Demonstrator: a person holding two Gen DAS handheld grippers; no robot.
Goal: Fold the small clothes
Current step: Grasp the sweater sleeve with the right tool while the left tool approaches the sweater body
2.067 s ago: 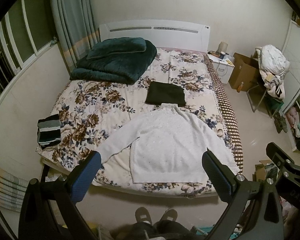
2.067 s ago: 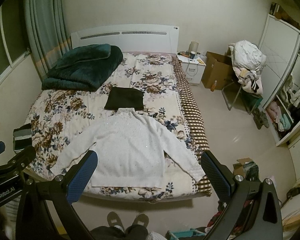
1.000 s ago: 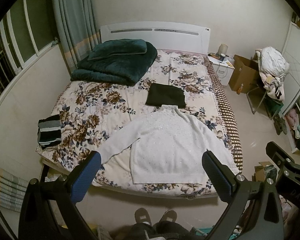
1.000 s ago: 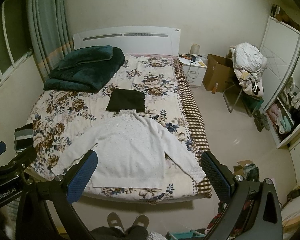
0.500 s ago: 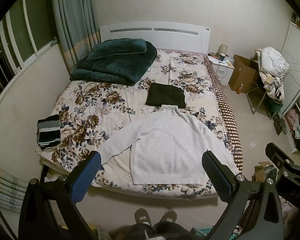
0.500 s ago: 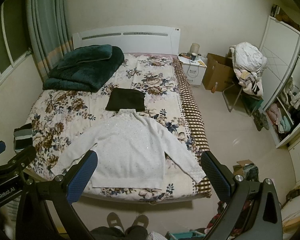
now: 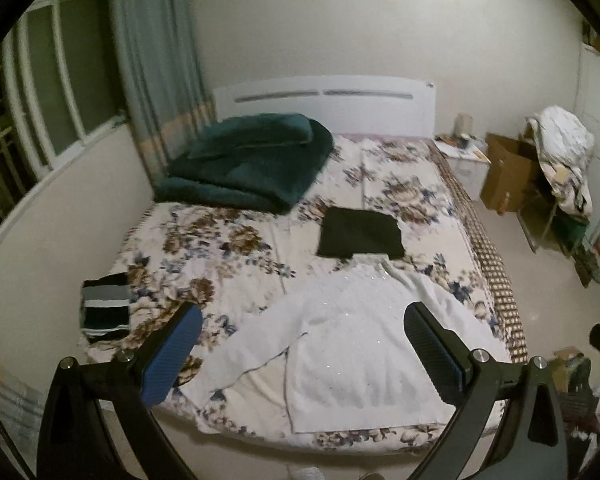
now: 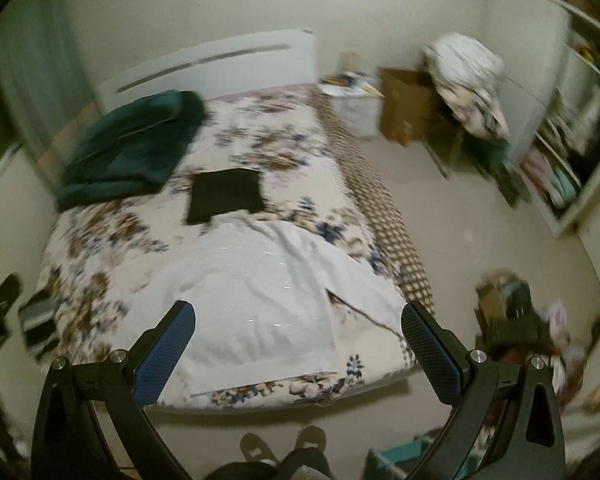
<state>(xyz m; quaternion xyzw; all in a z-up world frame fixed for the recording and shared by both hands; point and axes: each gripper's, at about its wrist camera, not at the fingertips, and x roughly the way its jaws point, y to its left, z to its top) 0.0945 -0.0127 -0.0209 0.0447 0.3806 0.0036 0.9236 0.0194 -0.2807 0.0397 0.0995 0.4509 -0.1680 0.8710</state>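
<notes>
A white long-sleeved sweater (image 7: 356, 344) lies flat, sleeves spread, at the foot of the floral bed (image 7: 228, 240); it also shows in the right wrist view (image 8: 260, 300). A folded black garment (image 7: 360, 238) lies just beyond its collar, also in the right wrist view (image 8: 226, 194). A folded striped garment (image 7: 105, 306) sits at the bed's left edge. My left gripper (image 7: 302, 354) is open and empty, held above the sweater's hem. My right gripper (image 8: 298, 348) is open and empty, above the hem's right side.
A folded dark green blanket (image 7: 248, 164) lies at the head of the bed by the white headboard (image 7: 324, 104). A nightstand (image 8: 354, 104), cardboard box (image 8: 408, 108) and a chair piled with clothes (image 8: 468, 80) stand right of the bed. Shelves (image 8: 568, 152) line the right wall.
Both grippers have moved forward and down toward the foot of the bed. The right view has swung right and tilted and is motion-blurred. Both stay open.
</notes>
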